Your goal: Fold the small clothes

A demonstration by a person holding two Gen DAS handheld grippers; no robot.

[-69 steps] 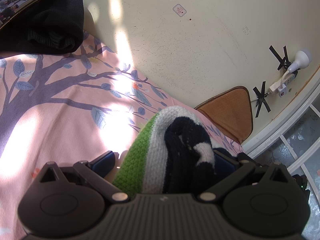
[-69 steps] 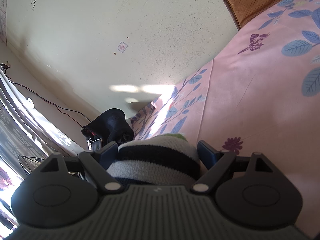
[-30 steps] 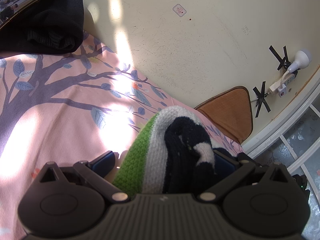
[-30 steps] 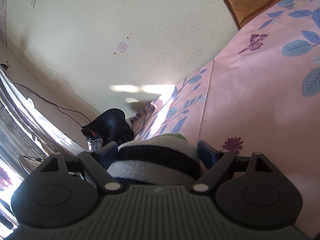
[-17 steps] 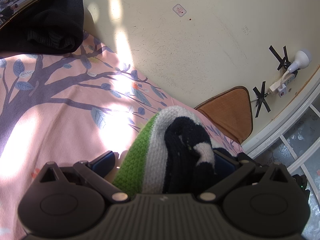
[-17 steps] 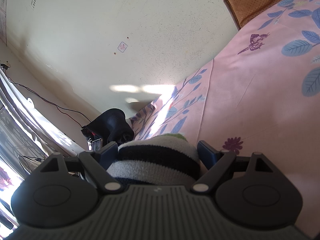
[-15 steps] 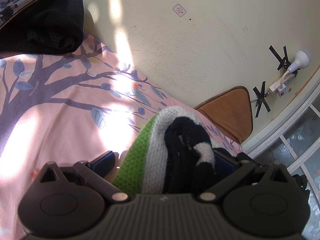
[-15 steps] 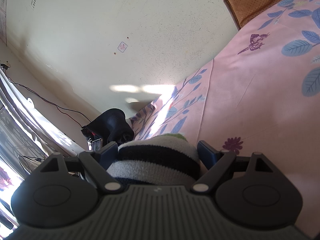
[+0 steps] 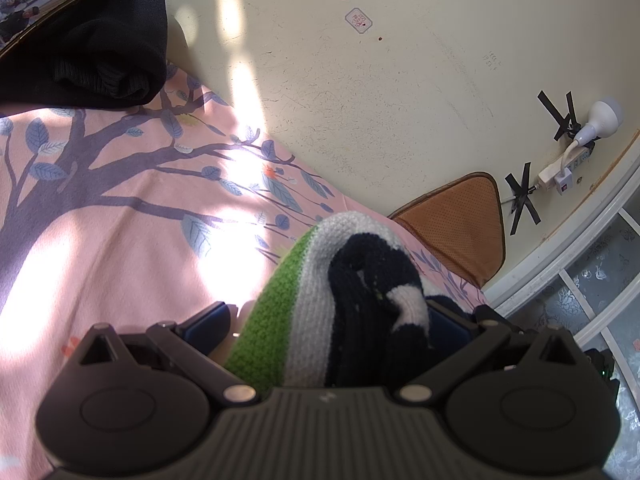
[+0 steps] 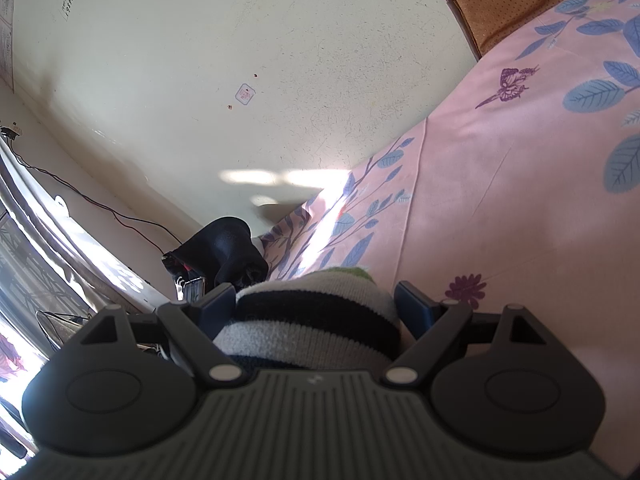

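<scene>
Right claw (image 10: pixel 316 306) spread wide around striped knit garment (image 10: pixel 308 320), over pink sheet (image 10: pixel 500 200)

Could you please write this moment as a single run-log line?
left gripper: striped knit garment between fingers | right gripper: same garment | surface: pink bedsheet

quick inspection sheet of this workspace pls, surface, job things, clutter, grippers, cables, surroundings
surface: pink bedsheet with a tree and leaf print, sunlit patches on it
job's things: one striped knit garment, green, white and dark navy, bunched between both grippers
clutter: black garment heaped at the far end of the sheet, with a phone beside it; brown mat against the wall
grippers: left gripper has the knit between its fingers, grip unclear; right gripper open wide around the knit
cables: power strip with white plugs on the wall, taped; thin wire along the wall
surroundings: cream wall, window with patterned glass
</scene>
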